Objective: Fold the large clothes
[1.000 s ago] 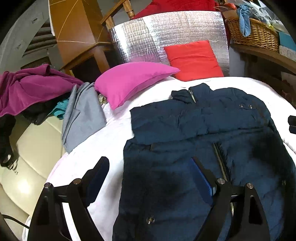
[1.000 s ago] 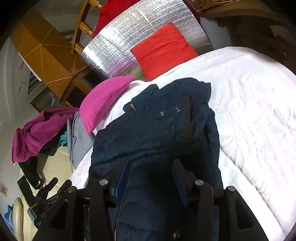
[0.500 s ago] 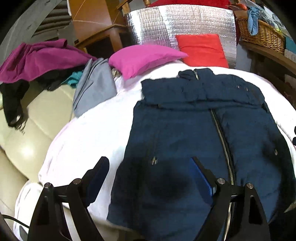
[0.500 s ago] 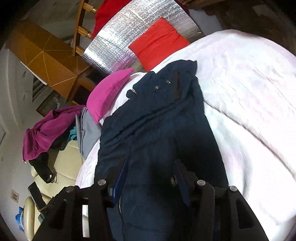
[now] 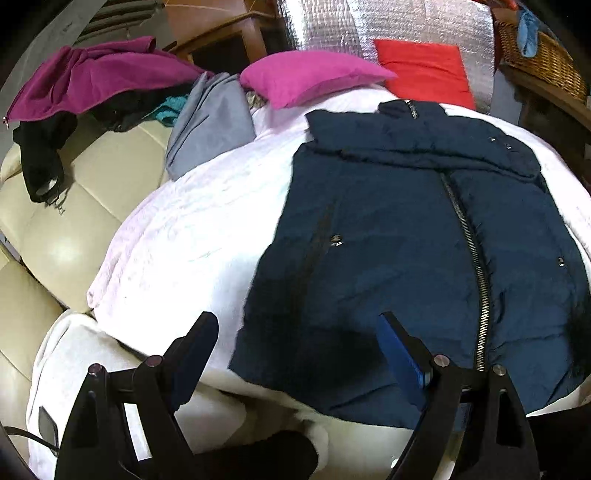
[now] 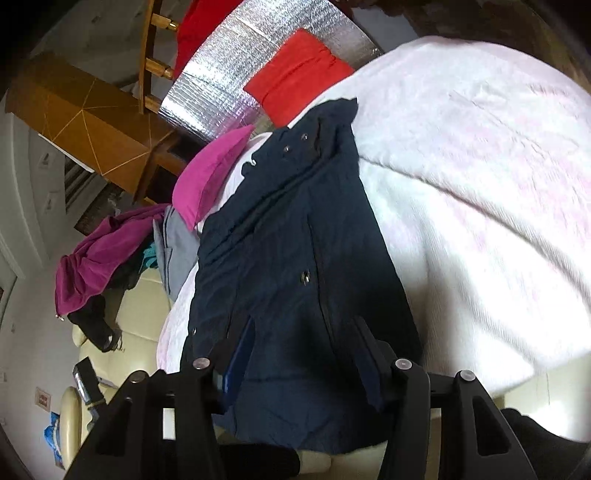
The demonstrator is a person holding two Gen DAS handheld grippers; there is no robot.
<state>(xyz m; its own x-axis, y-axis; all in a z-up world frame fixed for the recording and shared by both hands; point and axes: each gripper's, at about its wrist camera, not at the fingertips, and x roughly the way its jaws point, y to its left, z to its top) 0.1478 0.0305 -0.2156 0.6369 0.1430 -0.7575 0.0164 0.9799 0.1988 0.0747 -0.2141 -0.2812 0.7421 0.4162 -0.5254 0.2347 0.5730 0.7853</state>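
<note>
A navy zip-up jacket (image 5: pixel 406 240) lies flat, front up, on a white blanket (image 5: pixel 192 229), its collar toward the far pillows and its sleeves folded in. My left gripper (image 5: pixel 295 332) is open and empty, above the jacket's near left hem corner. In the right wrist view the same jacket (image 6: pixel 288 240) stretches away from me. My right gripper (image 6: pixel 303 332) is open and empty, above the jacket's near hem. Neither gripper holds cloth.
A magenta pillow (image 5: pixel 310 74) and a red pillow (image 5: pixel 424 62) lean on a silver foil panel (image 5: pixel 388 22). A grey garment (image 5: pixel 207 118) and a purple garment (image 5: pixel 92 74) lie on the cream sofa (image 5: pixel 55 221). A wicker basket (image 5: pixel 543 59) stands at the far right.
Both grippers have drawn back toward the jacket's near hem, so more of the jacket and the blanket's front edge show. Both stay open and empty. The jacket has not moved.
</note>
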